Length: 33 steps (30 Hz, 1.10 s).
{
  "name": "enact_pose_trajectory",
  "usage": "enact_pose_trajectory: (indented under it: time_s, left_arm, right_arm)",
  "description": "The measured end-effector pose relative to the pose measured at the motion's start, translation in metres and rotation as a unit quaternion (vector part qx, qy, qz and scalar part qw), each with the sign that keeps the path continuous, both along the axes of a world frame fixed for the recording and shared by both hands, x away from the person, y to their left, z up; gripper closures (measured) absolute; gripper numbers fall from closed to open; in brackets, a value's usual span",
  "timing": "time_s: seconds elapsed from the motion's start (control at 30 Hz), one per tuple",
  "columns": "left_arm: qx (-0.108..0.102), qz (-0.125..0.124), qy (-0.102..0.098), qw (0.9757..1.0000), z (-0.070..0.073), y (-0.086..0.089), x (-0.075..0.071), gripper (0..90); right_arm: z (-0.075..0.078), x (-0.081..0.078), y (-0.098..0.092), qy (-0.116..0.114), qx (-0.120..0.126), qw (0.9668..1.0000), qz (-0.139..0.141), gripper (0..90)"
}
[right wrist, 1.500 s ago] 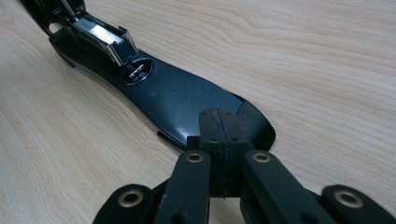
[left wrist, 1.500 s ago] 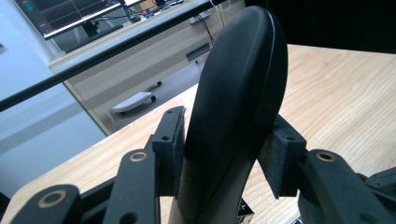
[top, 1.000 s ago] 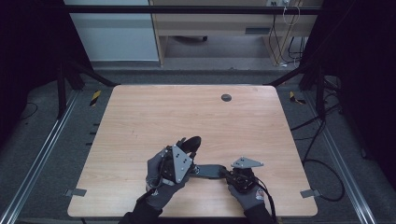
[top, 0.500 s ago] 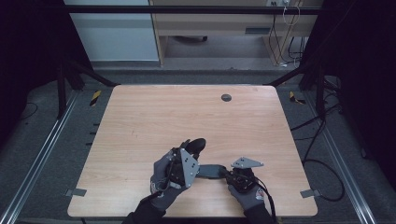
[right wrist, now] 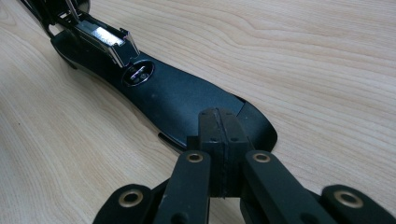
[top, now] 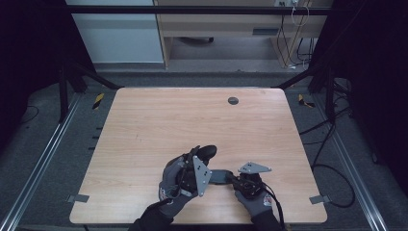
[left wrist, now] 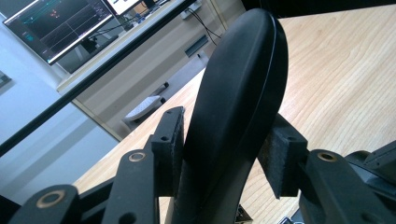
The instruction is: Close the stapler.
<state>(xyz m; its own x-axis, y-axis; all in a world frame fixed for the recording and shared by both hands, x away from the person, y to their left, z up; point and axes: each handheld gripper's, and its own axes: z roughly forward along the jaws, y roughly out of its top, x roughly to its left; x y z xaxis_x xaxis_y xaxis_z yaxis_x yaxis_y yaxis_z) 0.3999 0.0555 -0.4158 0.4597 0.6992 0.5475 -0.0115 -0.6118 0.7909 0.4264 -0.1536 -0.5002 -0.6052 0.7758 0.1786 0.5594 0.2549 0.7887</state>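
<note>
Judging from how the parts lay, the work in hand was opening a stapler (top: 217, 176), and it looked well under way. The stapler sat near the front edge of the table (top: 192, 120), between the person's two hands.

The left gripper (top: 203, 157) was clamped on the lid (left wrist: 236, 102), the rounded black top arm. In the left gripper view its two pads (left wrist: 169, 144) pressed on either side of the lid, which rose steeply between them, well off the wood. In the high view the lid stood tilted up and away from the base (top: 220, 177), hinged open at a wide angle.

The right gripper (right wrist: 218, 128) had its jaws closed flat against each other, with nothing between them. Its tip lay over the narrow end of the base (right wrist: 187, 100). It seemed to be pinning the base to the table, though I could not tell whether it touched or hovered just above. Farther along the base the round metal anvil (right wrist: 138, 74) was bare. The chrome magazine (right wrist: 105, 39) was lifted clear of it at the far end.

Done, as far as could be seen: the lid was gripped and swung up, the base held flat, the anvil uncovered. Left, in my judgement: swinging the lid fully back, if a full opening was wanted, and then whatever the open stapler was meant for. Whether staples sat in the magazine could not be made out.
</note>
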Motion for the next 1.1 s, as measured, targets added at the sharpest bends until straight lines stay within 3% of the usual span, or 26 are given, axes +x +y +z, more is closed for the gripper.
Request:
enact_pose_trajectory:
  time_s: [0.5,0.83,1.1]
  left_arm:
    - [0.042,-0.014,0.003,0.999,-0.014,-0.016,0.001,51.5]
    - [0.08,-0.026,0.001,0.9965,-0.026,-0.027,0.001,50.1]
    - [0.089,-0.035,0.013,0.9953,-0.033,-0.032,0.001,48.5]
  right_arm:
    - [0.0,0.0,0.0,0.0,0.002,1.0,0.0,90.0]
    - [0.0,0.0,0.0,-0.001,0.001,1.0,0.001,90.0]
    - [-0.001,0.0,-0.001,-0.002,0.003,1.0,0.0,90.0]
